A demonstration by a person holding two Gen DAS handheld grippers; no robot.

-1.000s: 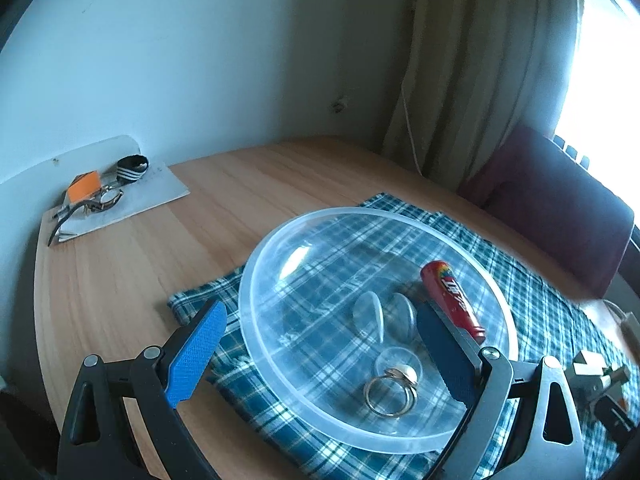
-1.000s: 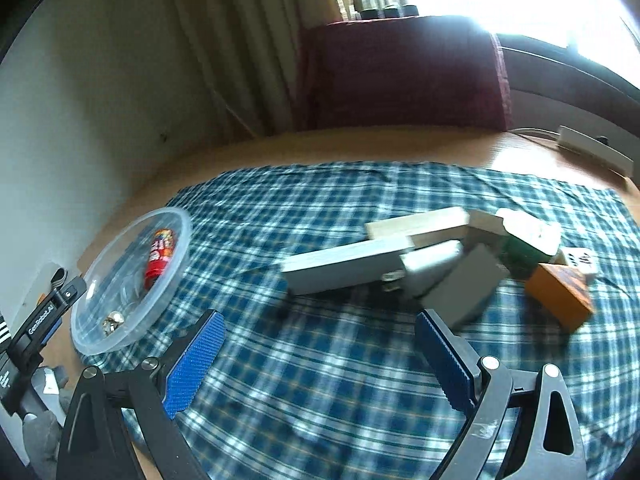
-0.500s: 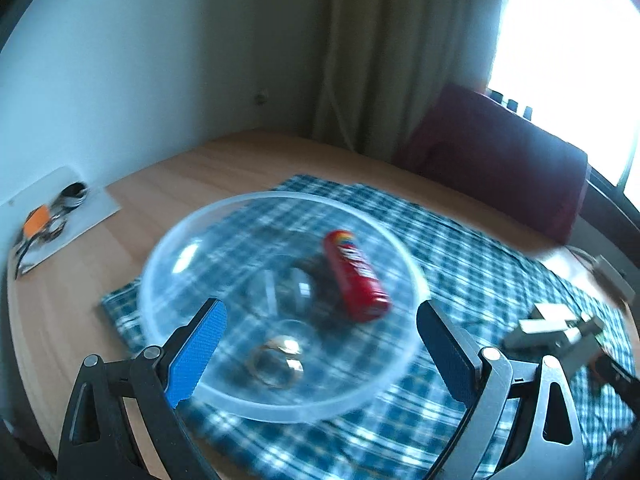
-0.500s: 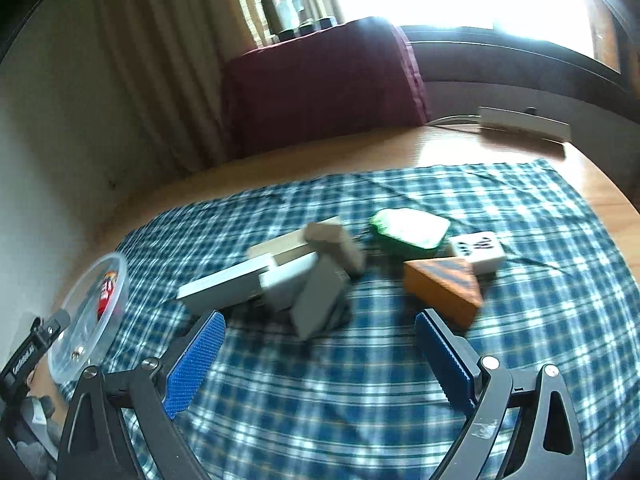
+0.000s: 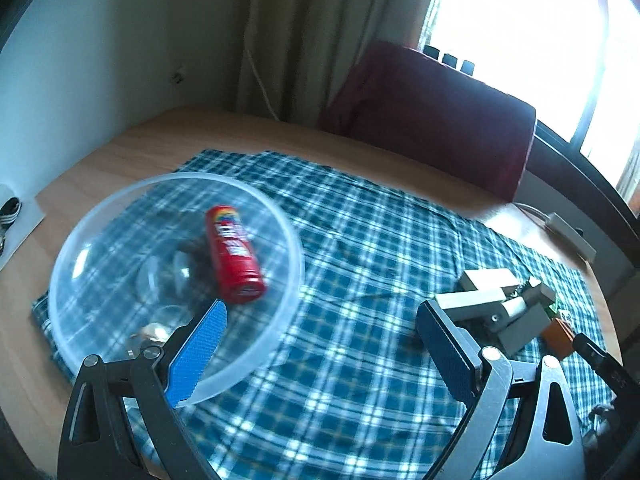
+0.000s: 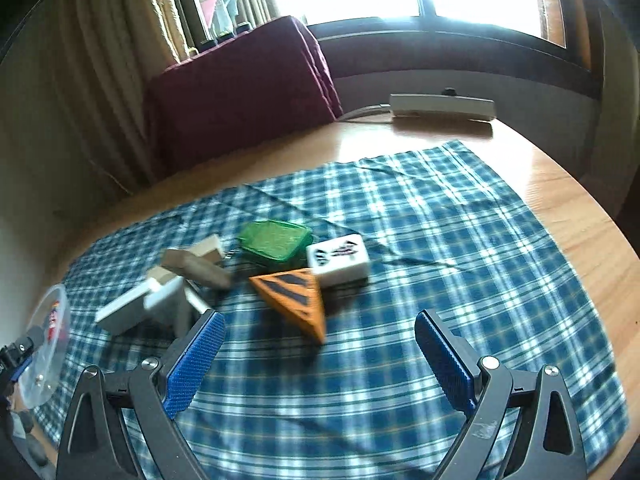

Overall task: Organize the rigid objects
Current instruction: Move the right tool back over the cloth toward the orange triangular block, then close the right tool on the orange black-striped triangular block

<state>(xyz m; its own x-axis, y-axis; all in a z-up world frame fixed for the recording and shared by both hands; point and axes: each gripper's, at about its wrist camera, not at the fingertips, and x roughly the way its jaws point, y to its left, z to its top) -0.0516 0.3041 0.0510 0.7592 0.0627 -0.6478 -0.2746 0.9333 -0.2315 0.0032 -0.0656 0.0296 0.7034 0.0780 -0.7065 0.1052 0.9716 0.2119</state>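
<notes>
- The loose pile of hard objects lies on the checked cloth [image 6: 420, 240]: an orange wedge [image 6: 294, 304] with black stripes, a white mahjong tile [image 6: 339, 261] with dark marks on its face, a flat green box [image 6: 276, 242] with rounded corners, and a jumble of pale wooden blocks [image 6: 168, 300], some grey, leaning on one another.
- The wedge touches the tile at one corner; the green box sits just behind both; the blocks lie to their left.
- The right tongs [image 6: 316, 354] hang over the cloth just in front of the wedge, jaws spread wide, with nothing between the blue ribbed pads.
- A clear plastic bowl [image 5: 280, 304], round and shallow, stands on the far left part of the cloth, well apart from the pile.
- In the bowl lies a red tube [image 5: 234, 254] with a rainbow mark and white lettering too blurred to read, beside some small clear domes and a ring that are hard to make out.
- The left tongs [image 5: 320, 350] are also wide open and empty; the left pad overlaps the bowl's near rim in the view, and whether it touches cannot be told.
- The cloth is blue, green and white plaid, creased in places, spread over a round, light wooden table [image 6: 568, 200].
- Behind the table stands a dark red chair [image 6: 240, 92], beige curtains and a bright window.
- A white power strip [image 6: 442, 106] lies at the table's far edge.
</notes>
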